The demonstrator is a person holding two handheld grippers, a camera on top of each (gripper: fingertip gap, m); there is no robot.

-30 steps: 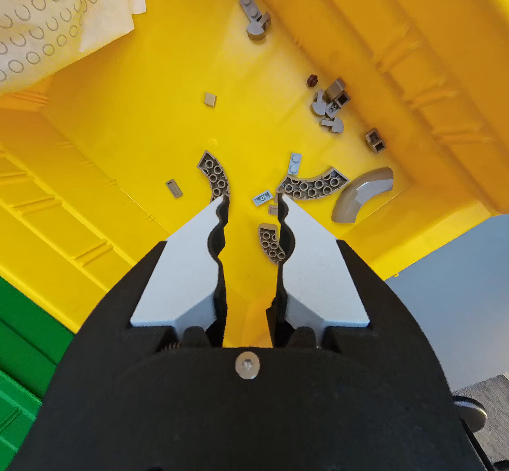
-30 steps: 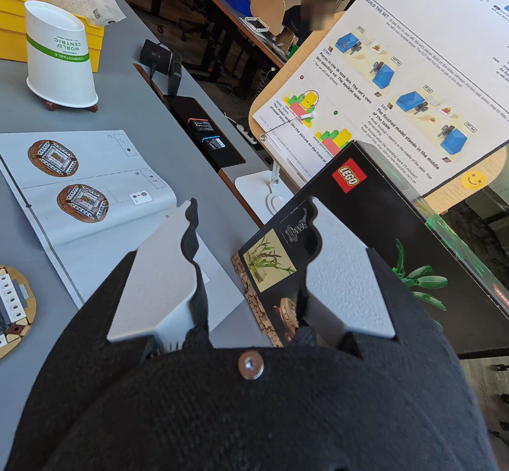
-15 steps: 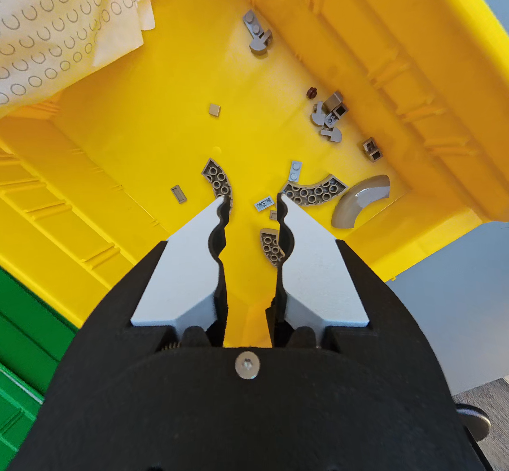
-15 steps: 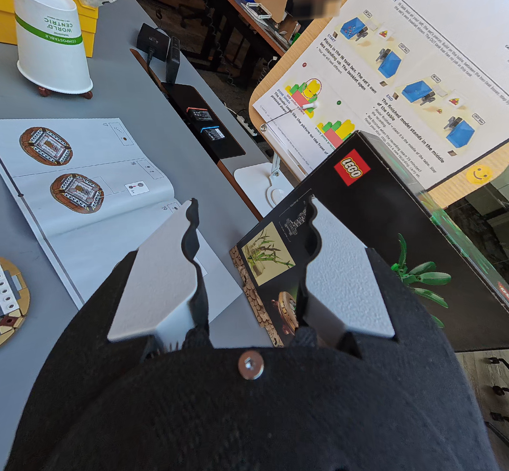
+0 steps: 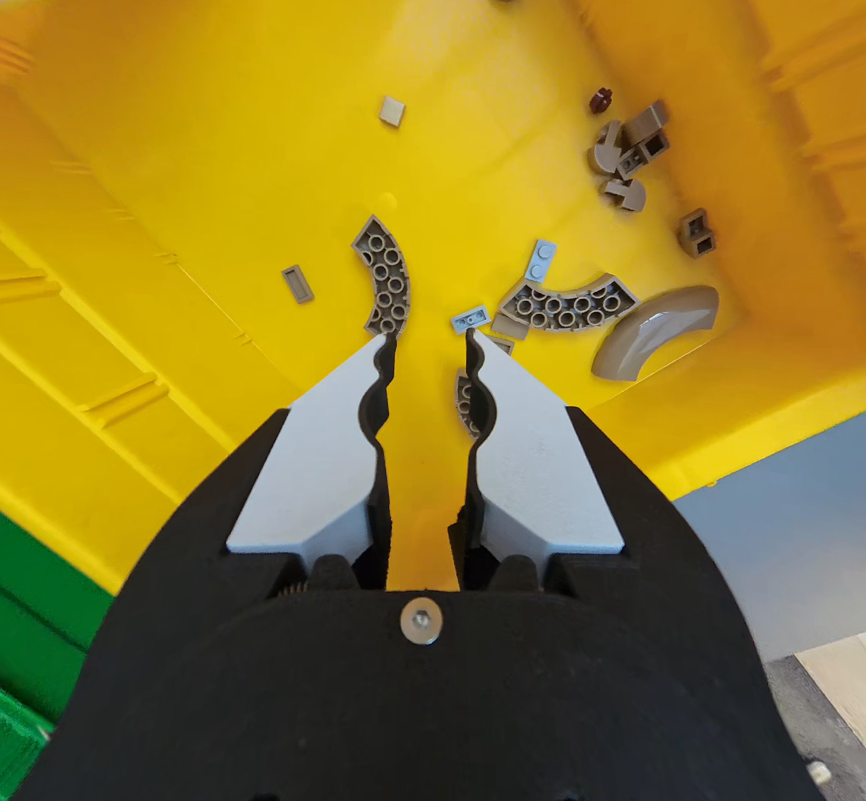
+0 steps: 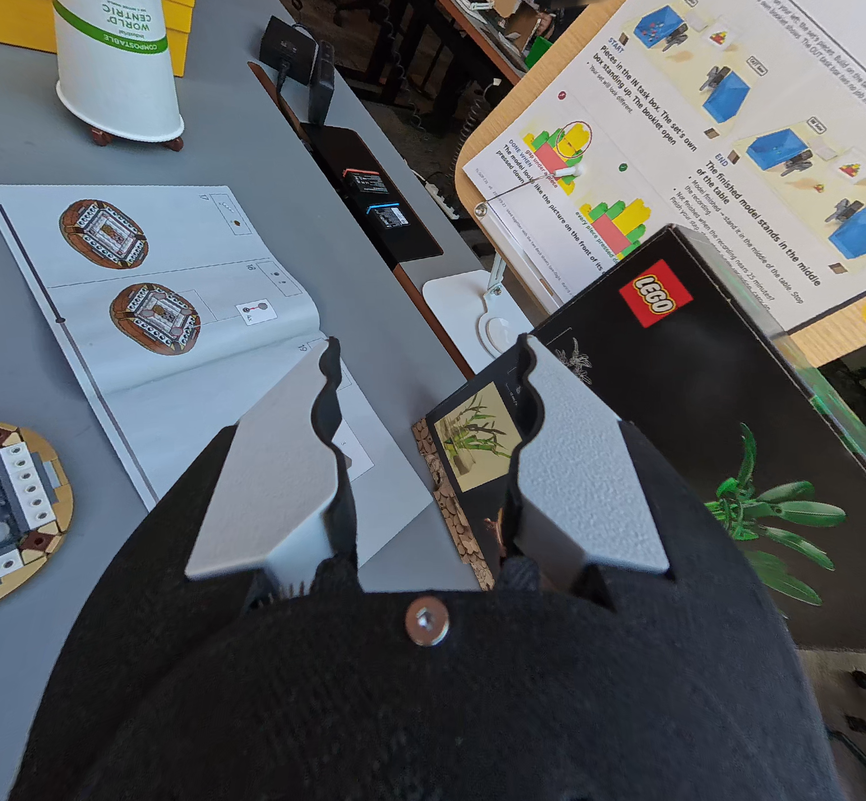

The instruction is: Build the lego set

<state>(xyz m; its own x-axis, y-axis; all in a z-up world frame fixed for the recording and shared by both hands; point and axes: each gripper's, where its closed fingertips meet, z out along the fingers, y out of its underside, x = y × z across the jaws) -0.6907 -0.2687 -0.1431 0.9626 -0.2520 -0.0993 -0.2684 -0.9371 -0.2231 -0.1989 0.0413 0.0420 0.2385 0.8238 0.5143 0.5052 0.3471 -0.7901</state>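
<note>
My left gripper (image 5: 430, 335) is open and empty, reaching down into a yellow bin (image 5: 197, 113). Loose grey-brown pieces lie on the bin floor. A curved studded arch piece (image 5: 386, 279) lies just beyond the left fingertip. A small light grey 1x2 plate (image 5: 470, 319) lies at the right fingertip. A second arch piece (image 5: 567, 305) and a smooth curved piece (image 5: 653, 338) lie to the right. Another arch piece (image 5: 464, 401) is partly hidden behind the right finger. My right gripper (image 6: 429, 347) is open and empty above the grey table (image 6: 225, 150), over the open instruction booklet (image 6: 154, 310). The partly built round model (image 6: 28, 502) sits at the left edge.
A black set box (image 6: 679, 380) stands right of the right gripper. A white paper cup (image 6: 117, 52) stands upside down at the back left. A printed instruction sheet (image 6: 703, 122) is propped behind the box. A green bin (image 5: 33, 600) lies beside the yellow one. Across from one pair of fingers to the other is roughly 60 cm. Measured from the fingertips, the smooth curved piece (image 5: 653, 338) is 8 cm or so from the left gripper and 55 cm from the right. The partly built round model (image 6: 28, 502) sits 20 cm or so from the ends of my right fingers.
My left gripper has dropped closer to the bin floor, so the pieces look larger and the paper bag has left the view. The right gripper has shifted slightly; both stay open.
</note>
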